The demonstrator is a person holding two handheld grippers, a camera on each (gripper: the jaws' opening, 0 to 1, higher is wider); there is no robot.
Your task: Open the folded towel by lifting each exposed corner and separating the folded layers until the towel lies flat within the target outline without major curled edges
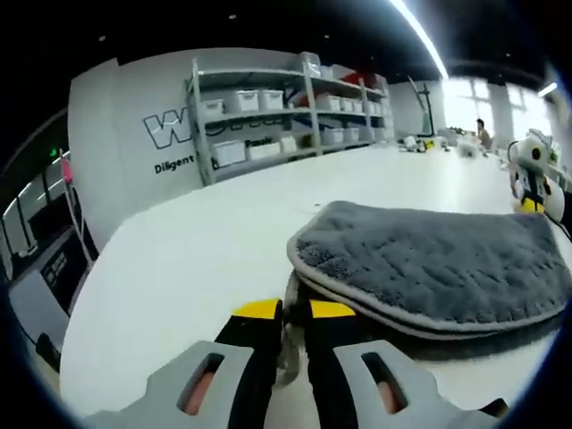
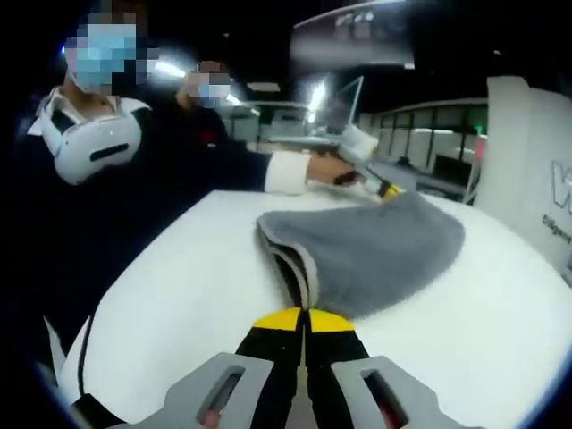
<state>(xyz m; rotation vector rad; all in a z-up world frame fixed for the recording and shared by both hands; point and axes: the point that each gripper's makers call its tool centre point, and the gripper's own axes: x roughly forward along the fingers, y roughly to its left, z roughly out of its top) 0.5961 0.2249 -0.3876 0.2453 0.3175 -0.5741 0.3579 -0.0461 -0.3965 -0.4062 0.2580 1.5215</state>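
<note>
Both grippers, left (image 1: pixel 295 313) and right (image 2: pixel 305 323), pinch towel (image 1: pixel 429 259) corners; uneven pulling could slip the hem or drag layers together.

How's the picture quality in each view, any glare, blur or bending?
Left gripper view: bright and fairly sharp, the ceiling light strip glares, the shelves bow from fisheye, and the towel casts a dark shadow on the table. Right gripper view: darker background, soft focus, towel pile still readable.

Grey shelving (image 1: pixel 286 116) lines a white wall under ceiling strip lights (image 1: pixel 418 37)
</note>
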